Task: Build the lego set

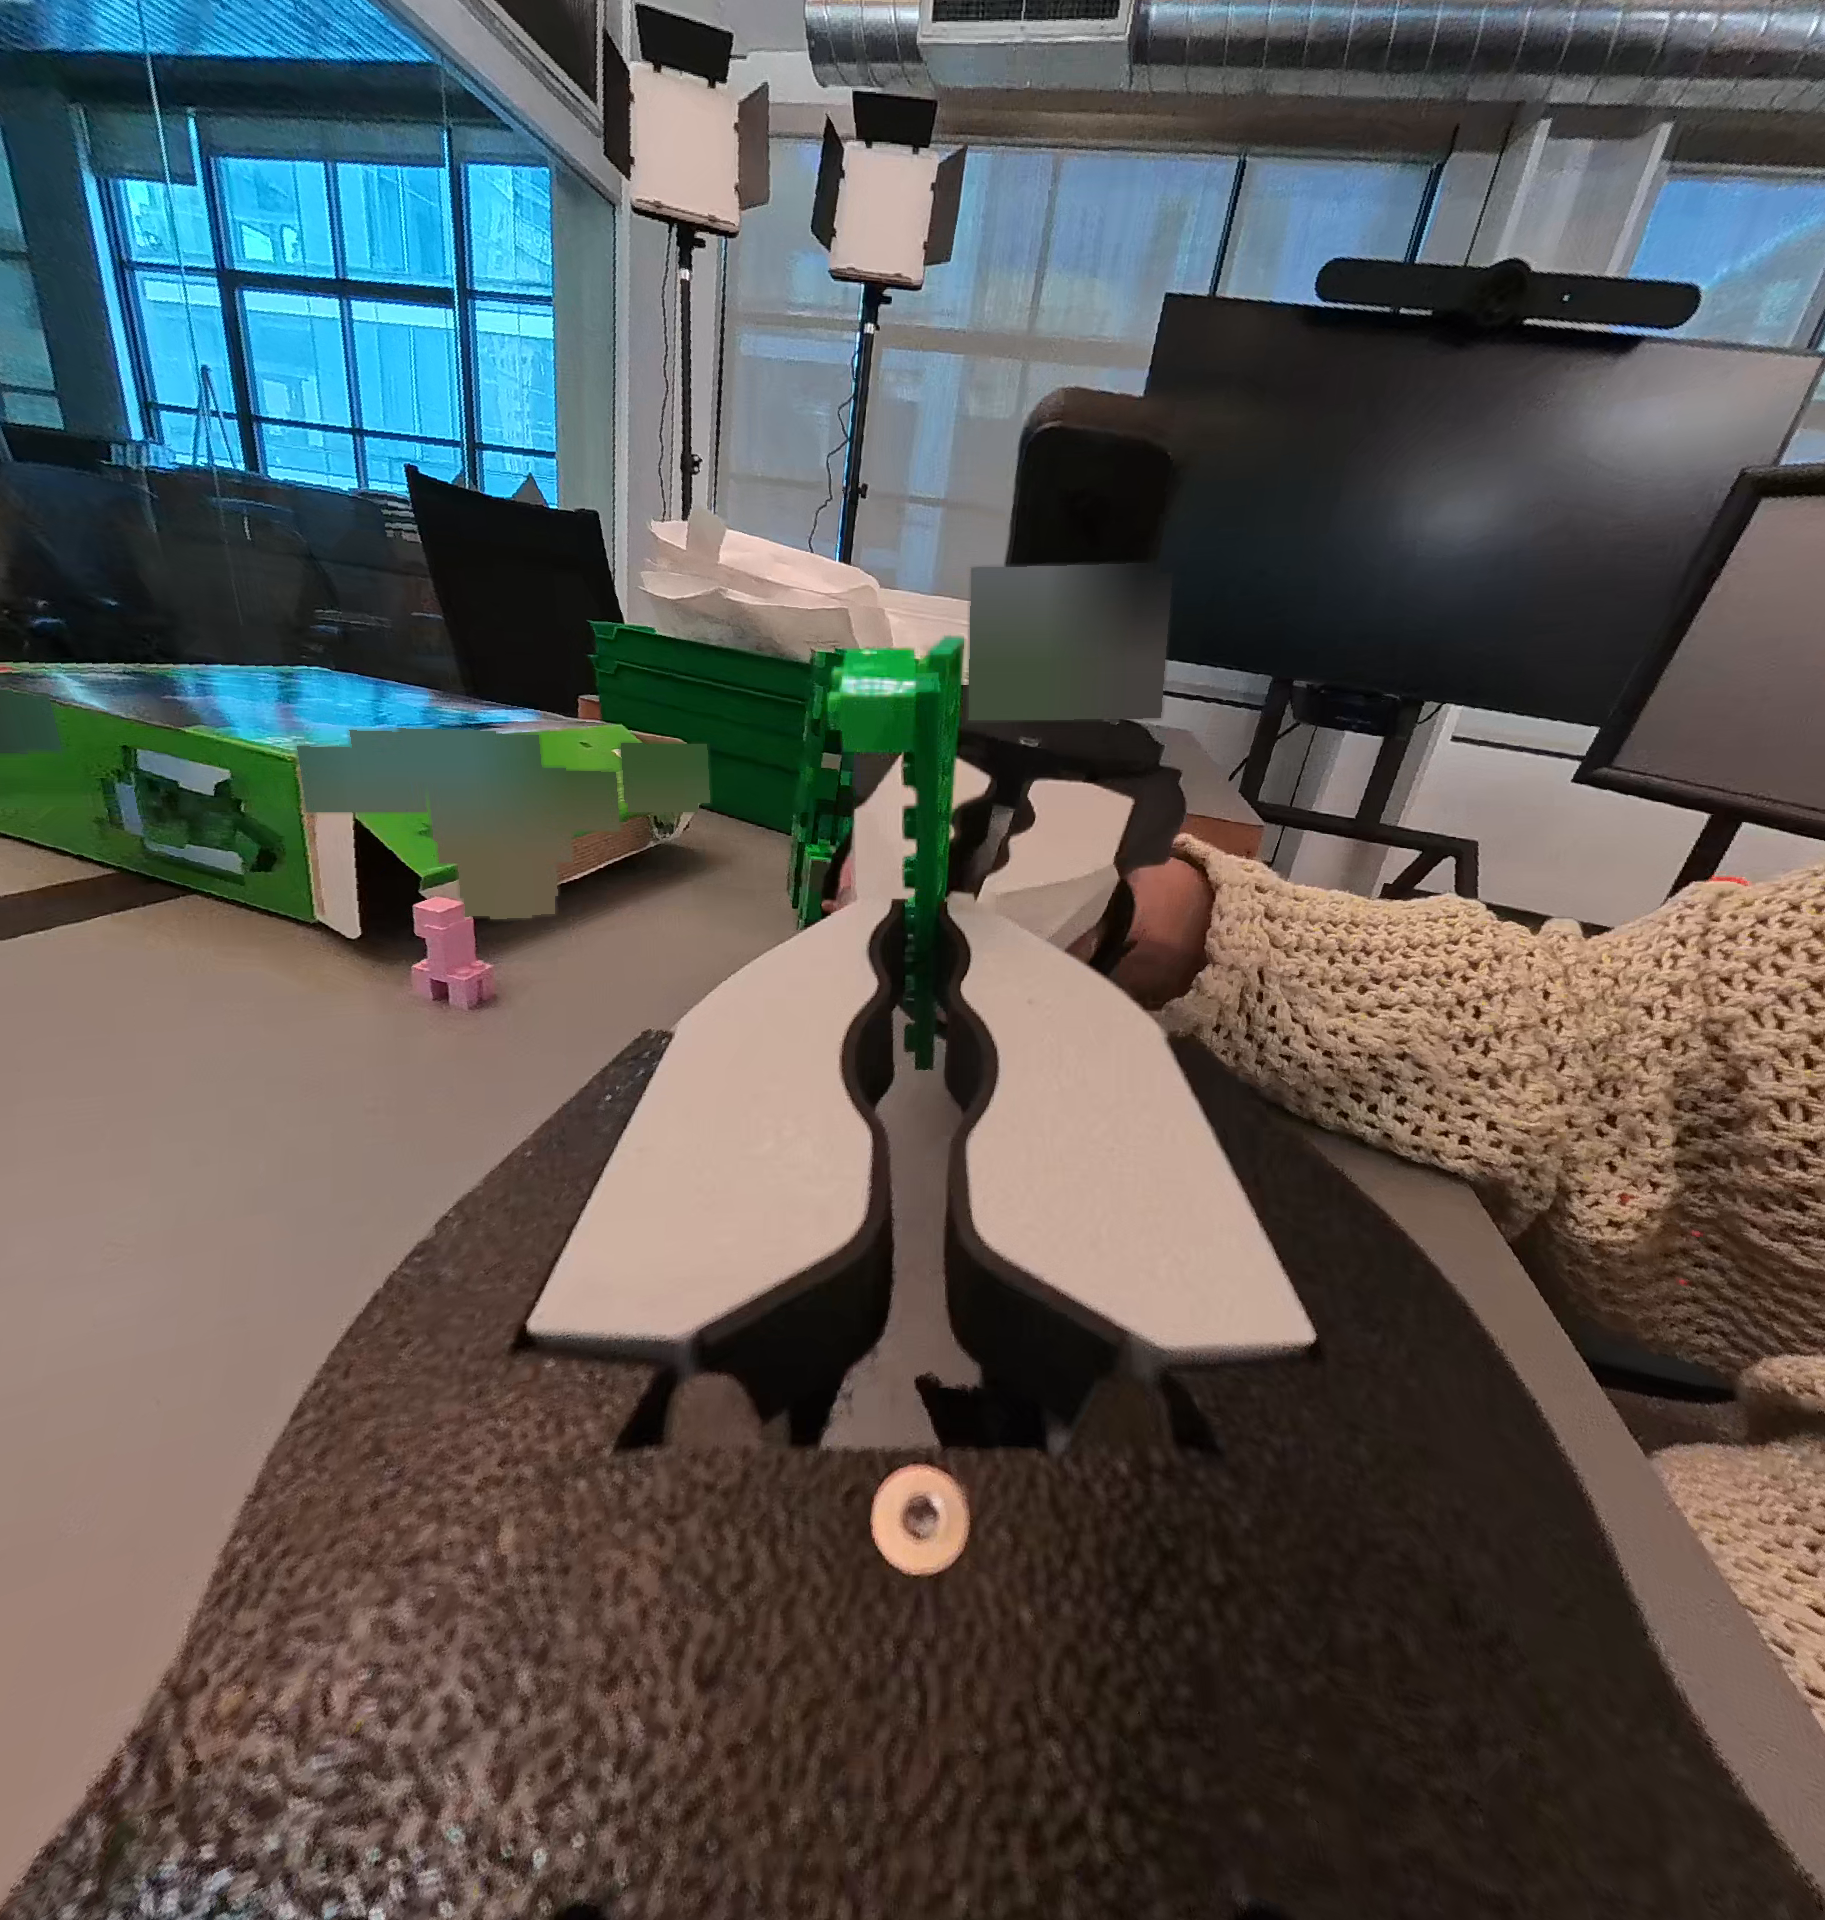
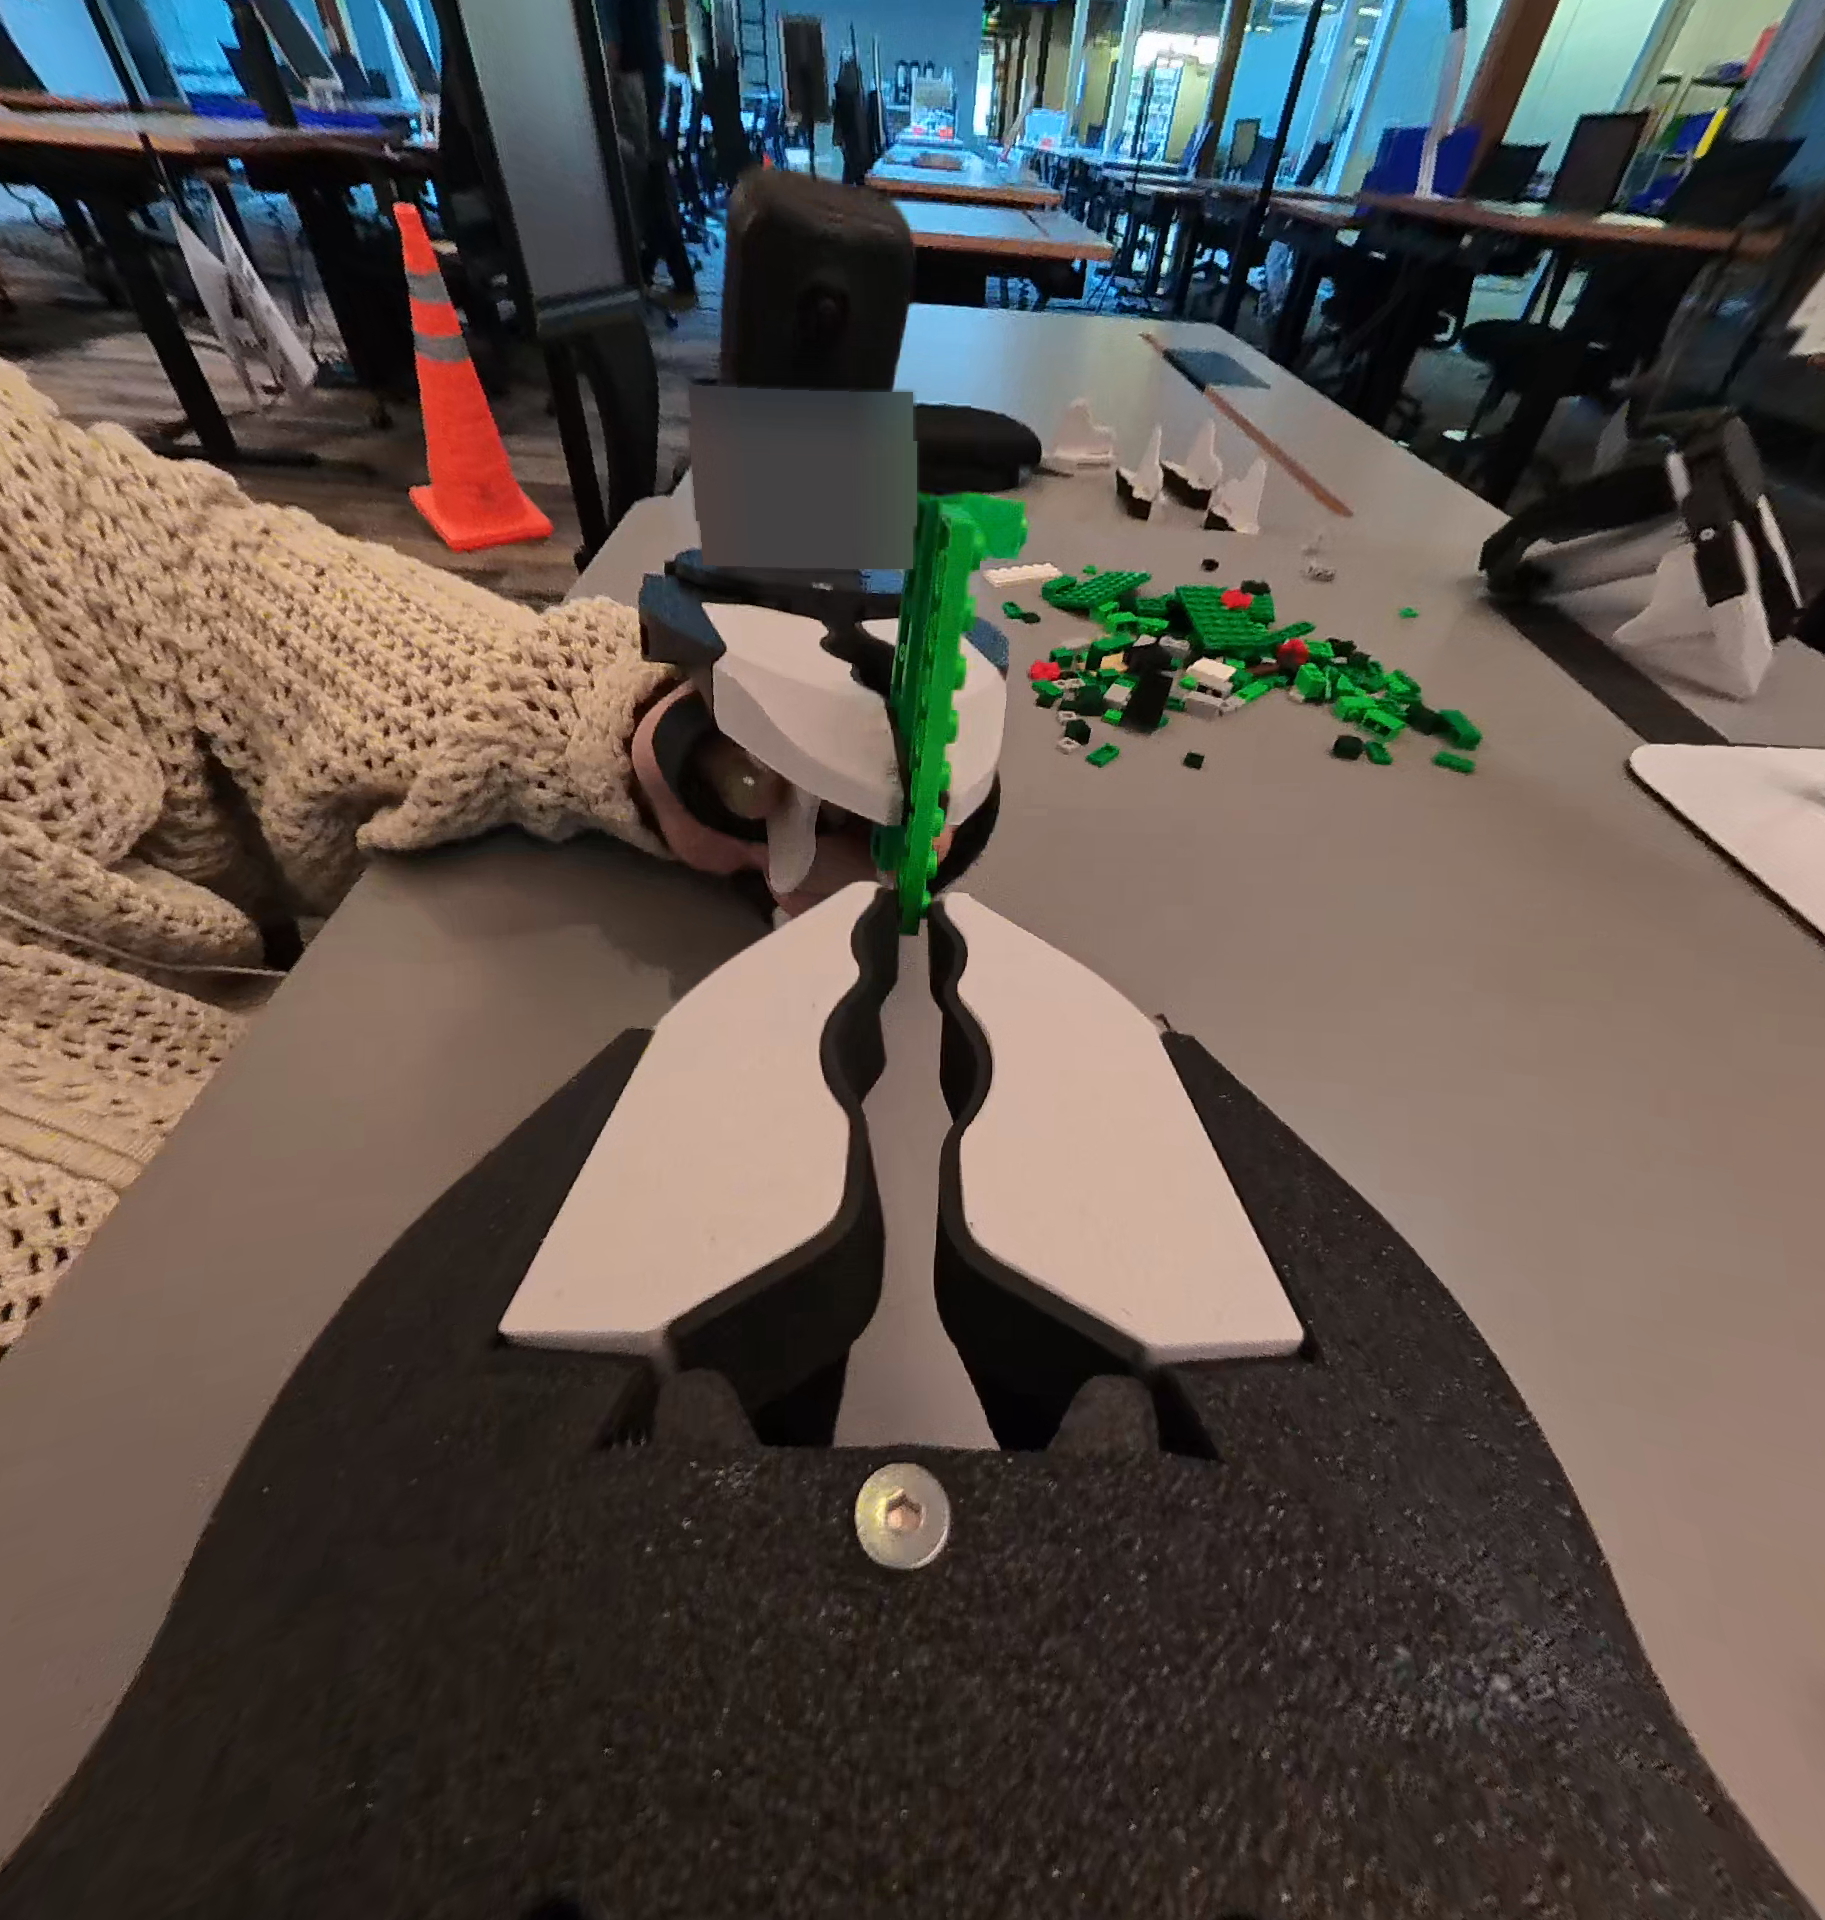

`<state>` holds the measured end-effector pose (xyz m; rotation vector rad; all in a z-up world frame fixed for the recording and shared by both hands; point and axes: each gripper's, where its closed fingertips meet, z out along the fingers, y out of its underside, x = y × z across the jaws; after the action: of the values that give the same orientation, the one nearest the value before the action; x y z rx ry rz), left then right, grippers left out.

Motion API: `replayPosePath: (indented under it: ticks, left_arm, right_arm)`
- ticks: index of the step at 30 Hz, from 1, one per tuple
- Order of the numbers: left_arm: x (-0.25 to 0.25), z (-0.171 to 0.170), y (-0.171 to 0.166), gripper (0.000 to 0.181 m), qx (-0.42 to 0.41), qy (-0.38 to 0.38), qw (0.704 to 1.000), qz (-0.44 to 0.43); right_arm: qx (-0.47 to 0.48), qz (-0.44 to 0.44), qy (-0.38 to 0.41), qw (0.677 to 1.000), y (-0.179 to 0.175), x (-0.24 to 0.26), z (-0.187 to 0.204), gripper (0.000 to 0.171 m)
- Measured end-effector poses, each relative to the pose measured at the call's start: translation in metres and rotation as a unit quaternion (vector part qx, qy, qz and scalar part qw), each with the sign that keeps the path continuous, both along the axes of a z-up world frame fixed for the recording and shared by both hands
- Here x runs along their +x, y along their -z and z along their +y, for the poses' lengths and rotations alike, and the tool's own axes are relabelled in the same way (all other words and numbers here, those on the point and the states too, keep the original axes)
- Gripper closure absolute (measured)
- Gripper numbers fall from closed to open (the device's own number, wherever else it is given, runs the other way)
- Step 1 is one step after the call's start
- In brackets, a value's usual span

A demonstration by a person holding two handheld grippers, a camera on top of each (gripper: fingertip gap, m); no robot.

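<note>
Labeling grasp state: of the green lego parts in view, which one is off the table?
The upright green studded lego plate, clamped edge-on between both claws; the other green bricks lie loose in the pile on the grey table.

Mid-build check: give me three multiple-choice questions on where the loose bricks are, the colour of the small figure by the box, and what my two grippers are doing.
1. Where does the pile of loose bricks lie?
A. On the grey table
B. Inside the box
C. On the floor

2. What colour is the small figure beside the green box?
A. Blue
B. Pink
C. Yellow

3. What state are the grippers in?
A. Both open and empty
B. Only the left holds something
C. Both shut on the green plate

Answers: 1 A, the right wrist view shows them spread on the tabletop. 2 B, it is plainly pink. 3 C, the left gripper and right gripper each pinch the plate edgewise.
</note>
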<state>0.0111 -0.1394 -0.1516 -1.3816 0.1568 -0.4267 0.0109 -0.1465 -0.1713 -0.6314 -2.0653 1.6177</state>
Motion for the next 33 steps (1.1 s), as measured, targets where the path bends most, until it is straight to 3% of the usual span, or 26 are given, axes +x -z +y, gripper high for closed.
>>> replayPosePath:
  ticks: [15, 19, 22, 28, 33]
  left_arm:
    - [0.012, 0.0, 0.004, 0.177, -0.013, 0.024, 0.999, 0.032]
    - [0.008, -0.001, 0.003, 0.177, -0.009, 0.014, 1.0, 0.027]
    - [0.01, 0.001, 0.006, 0.177, -0.016, 0.014, 0.999, 0.036]
    - [0.01, 0.001, 0.006, 0.178, -0.019, 0.013, 0.999, 0.035]
    - [0.009, 0.002, 0.007, 0.177, -0.023, 0.011, 0.999, 0.036]
  right_arm:
    - [0.087, 0.01, -0.004, 0.996, 0.009, 0.004, -0.005, 0.167]
    - [0.06, -0.006, -0.001, 0.998, 0.005, 0.004, -0.003, 0.166]
    - [0.026, 0.011, 0.005, 1.0, -0.007, 0.005, 0.003, 0.152]
    - [0.016, 0.051, 0.001, 0.999, -0.017, 0.007, -0.001, 0.163]
    - [-0.011, 0.062, 0.007, 0.998, -0.025, 0.005, -0.001, 0.149]
